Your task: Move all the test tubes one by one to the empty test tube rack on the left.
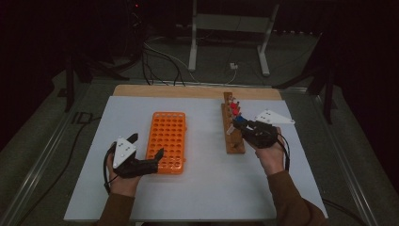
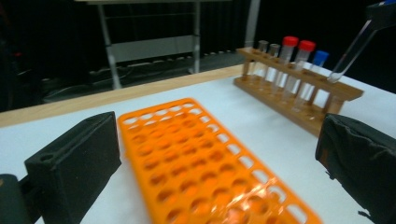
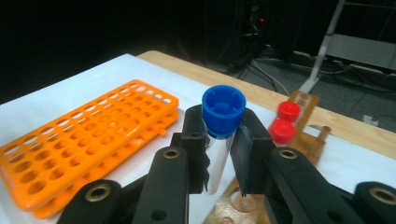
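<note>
My right gripper (image 3: 219, 140) is shut on a clear test tube with a blue cap (image 3: 223, 109), held just above the near end of the wooden tube rack (image 1: 234, 141). In the left gripper view that tube (image 2: 349, 52) hangs tilted over the wooden rack (image 2: 299, 95), which holds two red-capped tubes (image 2: 290, 43) and a blue-capped one (image 2: 320, 58). My left gripper (image 1: 147, 145) is open, its jaws set wide around the near left corner of the orange rack (image 1: 167, 140). The orange rack's holes (image 2: 196, 158) hold nothing.
A white mat (image 1: 207, 188) covers the wooden table (image 1: 188, 90). Cables (image 1: 160, 66) and a metal stand (image 1: 230, 28) lie on the dark floor beyond the far edge. A metal rail (image 1: 42, 155) runs along the left side.
</note>
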Demonstrator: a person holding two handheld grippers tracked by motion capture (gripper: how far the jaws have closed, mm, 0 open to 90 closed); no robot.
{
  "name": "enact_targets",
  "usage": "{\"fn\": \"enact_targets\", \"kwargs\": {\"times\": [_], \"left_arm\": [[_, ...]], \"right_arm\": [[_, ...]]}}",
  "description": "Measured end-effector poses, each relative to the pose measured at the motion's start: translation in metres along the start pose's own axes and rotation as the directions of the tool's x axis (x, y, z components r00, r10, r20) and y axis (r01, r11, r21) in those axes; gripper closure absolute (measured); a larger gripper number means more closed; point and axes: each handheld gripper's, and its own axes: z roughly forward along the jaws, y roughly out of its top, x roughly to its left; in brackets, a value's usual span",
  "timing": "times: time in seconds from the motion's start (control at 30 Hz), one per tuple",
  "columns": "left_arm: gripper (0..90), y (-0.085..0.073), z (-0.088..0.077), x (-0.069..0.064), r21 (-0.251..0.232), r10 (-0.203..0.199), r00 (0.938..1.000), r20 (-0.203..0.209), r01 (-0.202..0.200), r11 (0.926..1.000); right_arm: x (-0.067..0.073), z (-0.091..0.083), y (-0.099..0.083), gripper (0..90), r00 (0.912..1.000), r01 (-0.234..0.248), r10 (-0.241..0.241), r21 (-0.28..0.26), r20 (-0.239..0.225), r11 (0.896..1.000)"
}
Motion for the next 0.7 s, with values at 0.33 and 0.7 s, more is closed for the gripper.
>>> {"fn": "enact_targets", "kwargs": {"times": [0.33,0.7], "left_arm": [[0.3,0.019,0.043,-0.033,0.006,-0.022,0.9896,0.142,0.022,0.9997],[6.7,0.027,0.083,-0.083,0.056,0.045,0.9717,0.232,-0.060,0.9966]], "right_arm": [[0.019,0.007,0.002,76.5,0.9980,0.013,-0.012,0.005,-0.062,1.000],[0.043,0.020,0.000,76.4,0.9888,0.022,-0.018,0.029,-0.148,0.999]]}}
